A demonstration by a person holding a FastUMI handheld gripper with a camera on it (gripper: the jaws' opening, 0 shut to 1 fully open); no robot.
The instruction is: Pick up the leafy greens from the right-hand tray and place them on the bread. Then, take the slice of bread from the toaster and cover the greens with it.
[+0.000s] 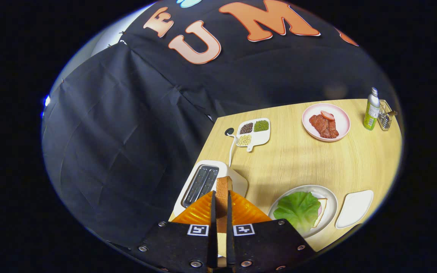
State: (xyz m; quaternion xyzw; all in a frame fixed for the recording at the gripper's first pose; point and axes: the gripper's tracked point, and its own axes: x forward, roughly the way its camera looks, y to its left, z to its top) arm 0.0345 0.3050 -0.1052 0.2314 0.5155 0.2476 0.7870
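My gripper [221, 199] is shut on a slice of bread [224, 186], held edge-on between both fingers above the table. Just beyond and below the slice stands the white toaster [199, 182] with its slots showing no bread. To the right of the fingers a grey plate [326, 197] holds a green lettuce leaf [298, 209] lying on a bread slice [321, 212], whose edge peeks out past the leaf. An empty white tray [354, 208] lies right of that plate.
A white divided dish [253, 133] with beans and grains sits behind the toaster, whose cord [231, 148] runs to a hole in the table. Farther right are a pink plate [340, 113] of meat slices, a green bottle [371, 110] and a wire holder [385, 115].
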